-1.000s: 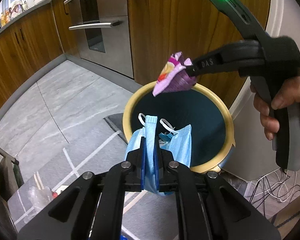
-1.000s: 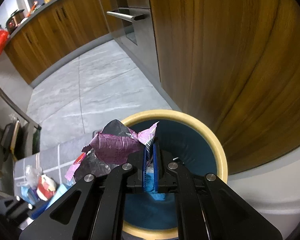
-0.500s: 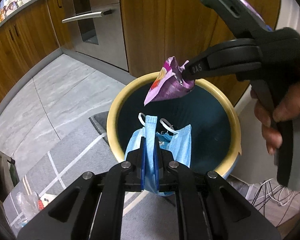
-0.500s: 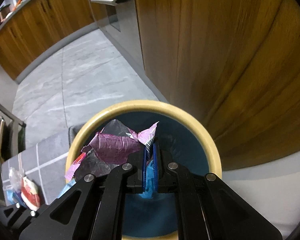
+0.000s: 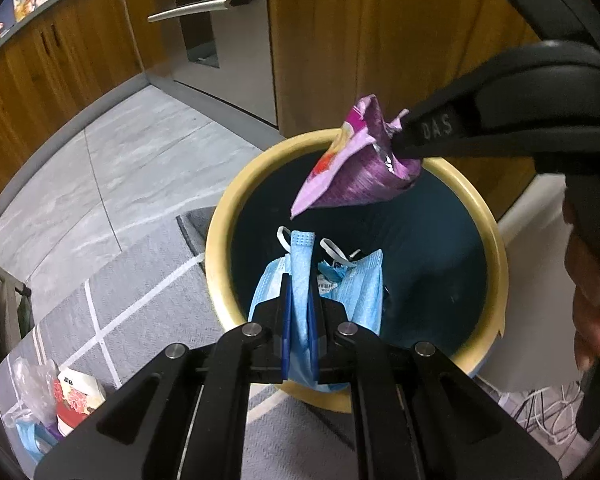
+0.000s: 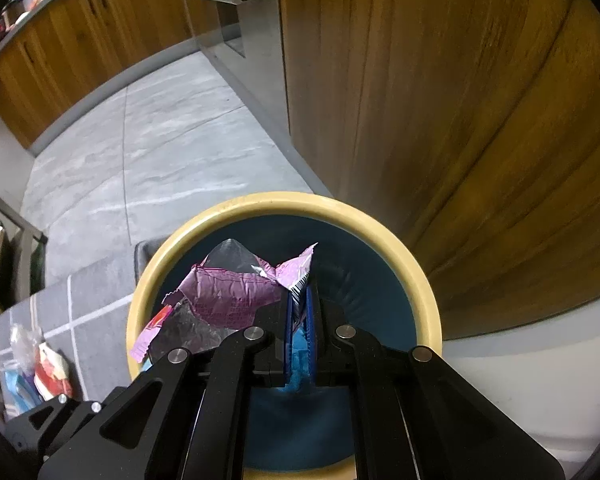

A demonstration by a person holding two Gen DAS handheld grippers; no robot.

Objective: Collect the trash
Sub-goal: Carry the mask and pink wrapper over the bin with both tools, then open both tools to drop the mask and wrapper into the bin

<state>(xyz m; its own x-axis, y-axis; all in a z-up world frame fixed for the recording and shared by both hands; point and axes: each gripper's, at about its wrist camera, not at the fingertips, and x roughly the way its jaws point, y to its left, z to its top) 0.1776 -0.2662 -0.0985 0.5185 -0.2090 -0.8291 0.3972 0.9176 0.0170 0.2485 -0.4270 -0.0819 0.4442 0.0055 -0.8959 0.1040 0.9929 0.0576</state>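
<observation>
A round bin with a yellow rim (image 5: 496, 240) and dark blue inside stands on the floor below both grippers; it also shows in the right wrist view (image 6: 416, 276). My left gripper (image 5: 299, 308) is shut on a light blue face mask (image 5: 360, 284) and holds it over the bin's near side. My right gripper (image 6: 299, 312) is shut on a crumpled purple snack wrapper (image 6: 228, 300) and holds it over the bin's opening. The wrapper (image 5: 360, 176) and the right gripper (image 5: 404, 138) also show in the left wrist view, above the bin's far rim.
A wooden cabinet (image 5: 380, 40) and a white base (image 6: 540, 380) stand right behind the bin. A steel oven front (image 5: 220, 28) is further left. A grey mat (image 5: 132, 312) lies by the bin. More trash (image 5: 68, 396) lies at lower left. Cables (image 5: 540, 412) lie at lower right.
Both grippers have moved closer to the bin and over its opening, each still holding its piece. The bin now looks larger and more centred in both views.
</observation>
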